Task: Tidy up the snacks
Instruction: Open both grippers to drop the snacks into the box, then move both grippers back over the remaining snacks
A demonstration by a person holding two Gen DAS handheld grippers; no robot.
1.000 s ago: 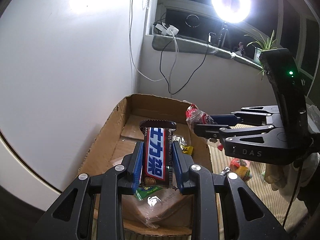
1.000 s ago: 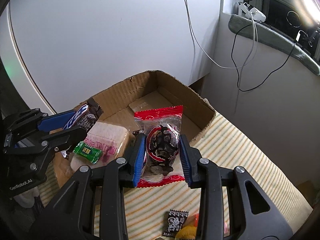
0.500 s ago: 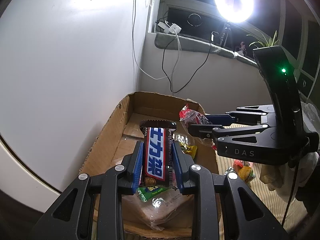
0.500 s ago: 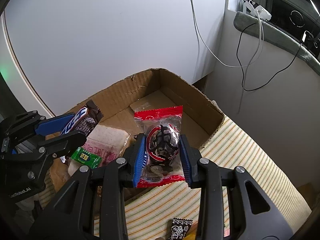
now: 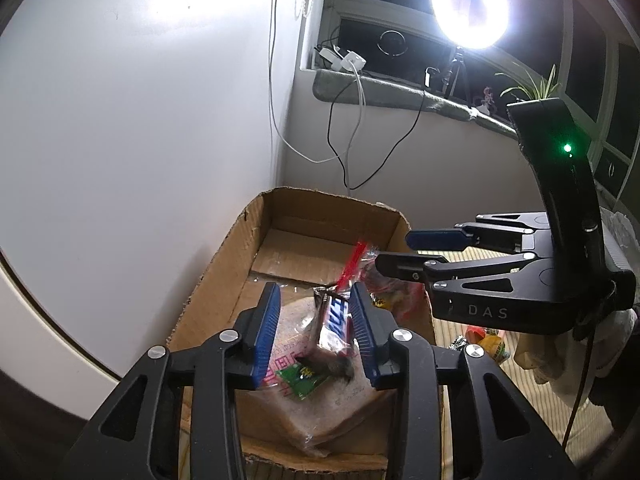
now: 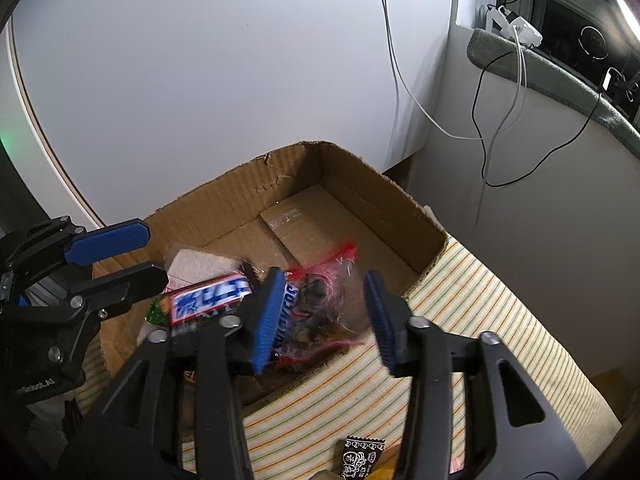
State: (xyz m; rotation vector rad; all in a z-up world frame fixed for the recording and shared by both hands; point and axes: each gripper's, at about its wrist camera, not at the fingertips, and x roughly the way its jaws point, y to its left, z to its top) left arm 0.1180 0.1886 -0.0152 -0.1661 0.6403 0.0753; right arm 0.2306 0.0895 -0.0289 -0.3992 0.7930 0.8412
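An open cardboard box [image 5: 224, 264] [image 6: 352, 184] sits on a striped cloth against a white wall. My left gripper [image 5: 314, 326] is open above the box's near end; a blue chocolate bar [image 5: 334, 322] [image 6: 208, 300] is loose between its fingers, tilted and blurred over a pink wafer pack [image 5: 328, 408] and a small green packet [image 5: 304, 376]. My right gripper [image 6: 326, 314] is open over the box's right wall; a red-edged clear snack bag [image 6: 320, 300] [image 5: 360, 264] is blurred and loose between its fingers. The right gripper also shows in the left wrist view [image 5: 400, 252].
Loose snacks lie on the striped cloth [image 6: 500, 300] outside the box: a black sachet [image 6: 360, 458] and yellow and red packets [image 5: 488, 340]. Cables hang down the wall [image 5: 340, 128]. A ring light [image 5: 470, 10] shines by the window sill.
Both grippers have opened. The chocolate bar and the red-edged bag have left the fingers and are dropping into the box.
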